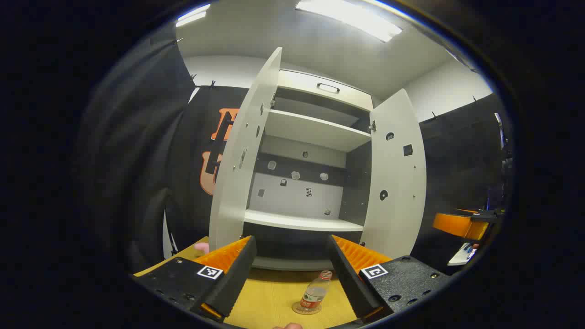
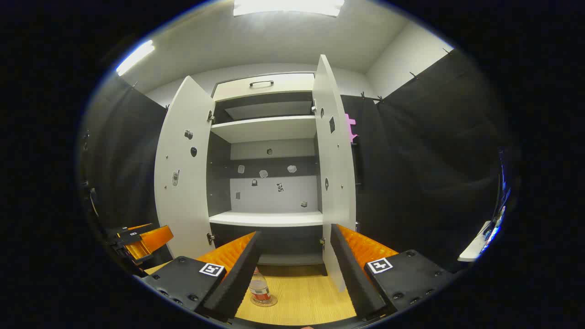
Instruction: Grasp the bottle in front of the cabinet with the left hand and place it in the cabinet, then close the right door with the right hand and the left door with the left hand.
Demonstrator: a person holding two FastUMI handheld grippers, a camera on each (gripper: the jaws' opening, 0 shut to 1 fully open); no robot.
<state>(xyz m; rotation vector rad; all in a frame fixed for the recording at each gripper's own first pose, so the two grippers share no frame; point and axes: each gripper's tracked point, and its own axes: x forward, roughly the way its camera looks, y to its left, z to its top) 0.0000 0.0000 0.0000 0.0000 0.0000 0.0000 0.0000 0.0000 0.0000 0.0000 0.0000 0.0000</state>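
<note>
With both grippers' jaws open, we judged the bottle (image 1: 315,294) light, slippery, best gripped mid-body.

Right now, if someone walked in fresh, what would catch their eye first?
The tall pale cabinet straight ahead, with both doors swung wide and its shelves bare. Next, the small clear bottle standing upright on the yellow table in front of it, between the open fingers of the left gripper. The right gripper is open too, pointing at the cabinet.
</note>
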